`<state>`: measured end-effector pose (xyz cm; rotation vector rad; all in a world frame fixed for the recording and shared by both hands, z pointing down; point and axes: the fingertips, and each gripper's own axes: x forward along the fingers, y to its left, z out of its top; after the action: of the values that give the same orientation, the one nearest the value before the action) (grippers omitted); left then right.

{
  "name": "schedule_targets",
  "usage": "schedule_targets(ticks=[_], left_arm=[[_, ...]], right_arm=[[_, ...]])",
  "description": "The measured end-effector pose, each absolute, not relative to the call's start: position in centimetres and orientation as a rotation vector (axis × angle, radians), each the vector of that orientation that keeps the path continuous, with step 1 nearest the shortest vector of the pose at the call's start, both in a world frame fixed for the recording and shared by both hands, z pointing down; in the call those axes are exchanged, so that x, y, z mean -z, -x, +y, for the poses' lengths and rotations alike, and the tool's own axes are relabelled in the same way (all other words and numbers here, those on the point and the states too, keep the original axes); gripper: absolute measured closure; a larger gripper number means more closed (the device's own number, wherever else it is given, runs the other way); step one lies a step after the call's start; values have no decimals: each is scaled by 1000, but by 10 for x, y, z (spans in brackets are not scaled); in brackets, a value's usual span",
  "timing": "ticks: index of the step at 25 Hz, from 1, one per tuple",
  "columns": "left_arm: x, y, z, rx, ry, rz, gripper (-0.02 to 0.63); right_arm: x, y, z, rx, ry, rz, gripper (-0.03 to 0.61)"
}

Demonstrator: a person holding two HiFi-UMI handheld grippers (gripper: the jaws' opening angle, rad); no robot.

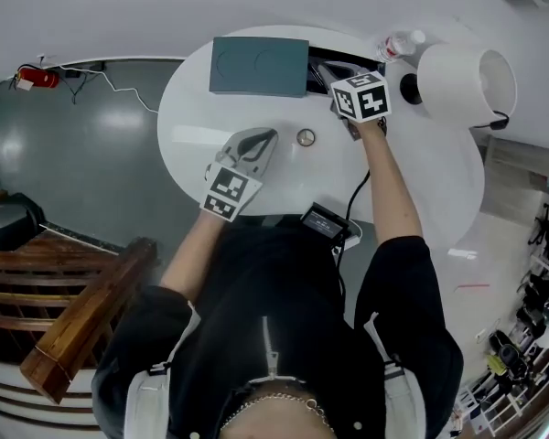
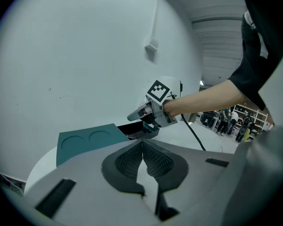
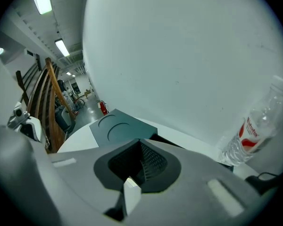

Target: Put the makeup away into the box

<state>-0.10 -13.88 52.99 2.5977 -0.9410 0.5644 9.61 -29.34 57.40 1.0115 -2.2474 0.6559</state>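
Note:
A teal box lid (image 1: 259, 65) with two round recesses lies at the back of the white round table (image 1: 192, 108), and the dark open box (image 1: 322, 69) is beside it on the right. My right gripper (image 1: 334, 76) hangs over the open box with its jaws shut and nothing between them. In the left gripper view the right gripper (image 2: 140, 116) sits just above the box (image 2: 137, 132). A small round makeup compact (image 1: 306, 137) lies on the table between the grippers. My left gripper (image 1: 261, 141) rests low, left of the compact, its pads closed together and empty.
A clear water bottle (image 1: 398, 44) with a red label and a large white cylinder-shaped lamp (image 1: 467, 80) stand at the back right. A black device (image 1: 325, 220) with a cable sits at the table's near edge. A wooden stair rail (image 1: 82, 318) is at the left.

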Motion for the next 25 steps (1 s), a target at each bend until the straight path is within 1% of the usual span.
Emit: schedule_targets(ticks=[7, 12, 25], left_arm=[[-525, -4, -135, -556, -2629, -916, 600], [-524, -8, -133, -557, -2644, -893, 600], [-524, -16, -124, -561, -2665, -845, 600]], right_arm=[[-548, -96, -273, -610, -1056, -2316, 574], [-531, -94, -249, -512, -1072, -2410, 574], [-543, -101, -203, -419, -1067, -2408, 571]])
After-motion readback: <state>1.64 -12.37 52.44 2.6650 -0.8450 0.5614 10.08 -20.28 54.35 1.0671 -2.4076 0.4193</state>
